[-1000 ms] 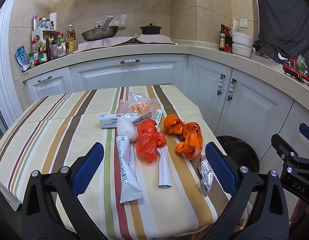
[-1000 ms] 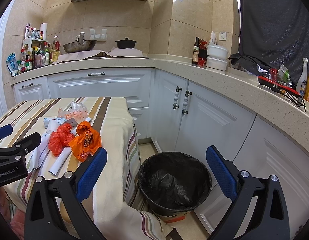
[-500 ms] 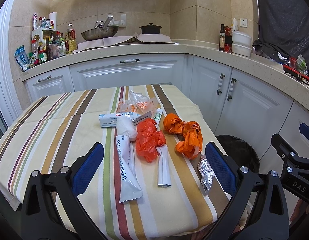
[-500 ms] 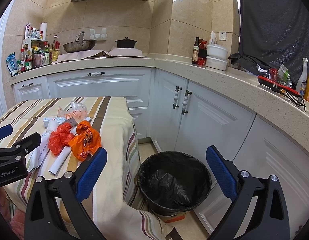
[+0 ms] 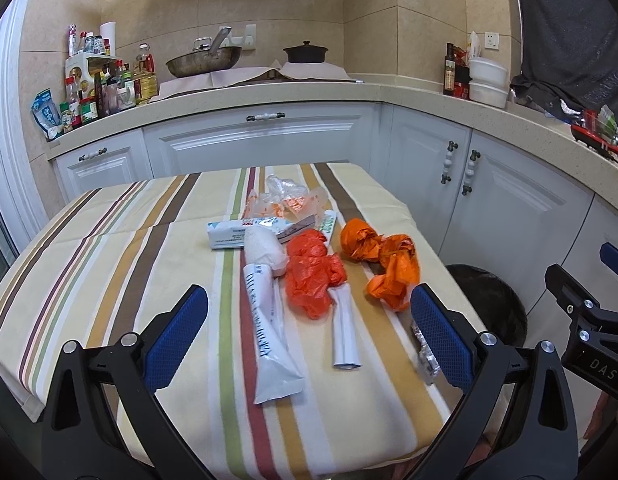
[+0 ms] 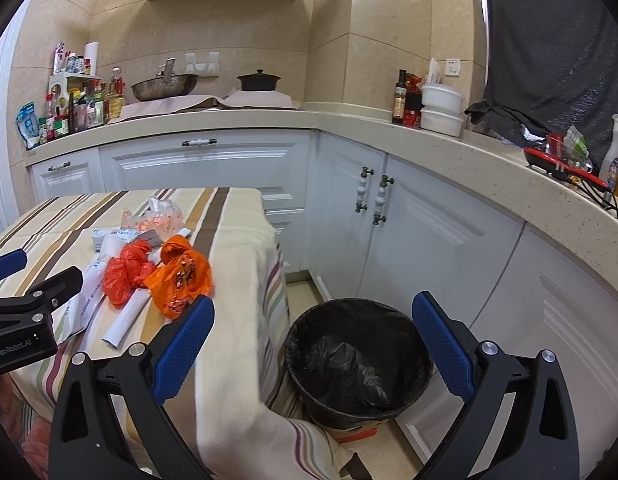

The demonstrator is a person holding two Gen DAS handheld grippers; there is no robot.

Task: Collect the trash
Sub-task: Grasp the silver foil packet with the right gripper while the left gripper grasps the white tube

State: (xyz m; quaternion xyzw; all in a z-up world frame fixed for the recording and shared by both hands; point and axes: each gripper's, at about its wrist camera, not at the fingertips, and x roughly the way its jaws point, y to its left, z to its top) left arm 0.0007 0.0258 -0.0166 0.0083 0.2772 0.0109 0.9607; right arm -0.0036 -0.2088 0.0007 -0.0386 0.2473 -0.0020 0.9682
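Trash (image 5: 315,276) lies on the table (image 5: 109,264); both grippers' jaws are wide apart, holding nothing; pinch one bag, then drop it in the bin (image 6: 359,356).

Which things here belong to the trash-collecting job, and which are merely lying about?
For the job: red plastic bag, orange plastic bag, long white wrapper, foil blister strip, lined bin, open left gripper and right gripper.

Lying about: wok, black pot, white bowls.
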